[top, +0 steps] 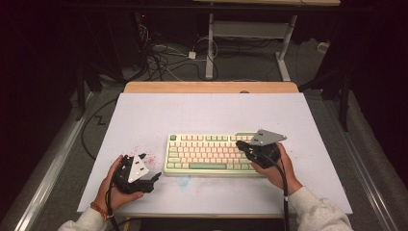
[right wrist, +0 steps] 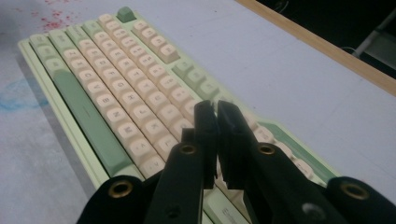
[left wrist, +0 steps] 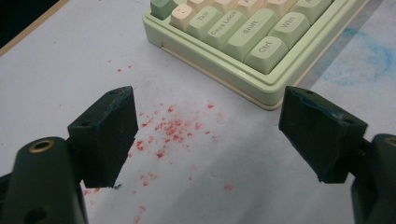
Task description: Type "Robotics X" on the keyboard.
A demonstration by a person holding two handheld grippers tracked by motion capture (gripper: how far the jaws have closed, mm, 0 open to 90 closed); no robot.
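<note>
right gripper (top: 246, 147) pinched together, empty, over keyboard (top: 207, 154) 3 o'clock end; left gripper (top: 153, 179) spread wide at 9. risk imo: closed tips mashing neighbour keys.

Green-cream keyboard (top: 208, 154) — flat, mid-table

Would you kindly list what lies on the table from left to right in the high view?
Left gripper → red speckles → keyboard → right gripper, over the keyboard's right end.
</note>
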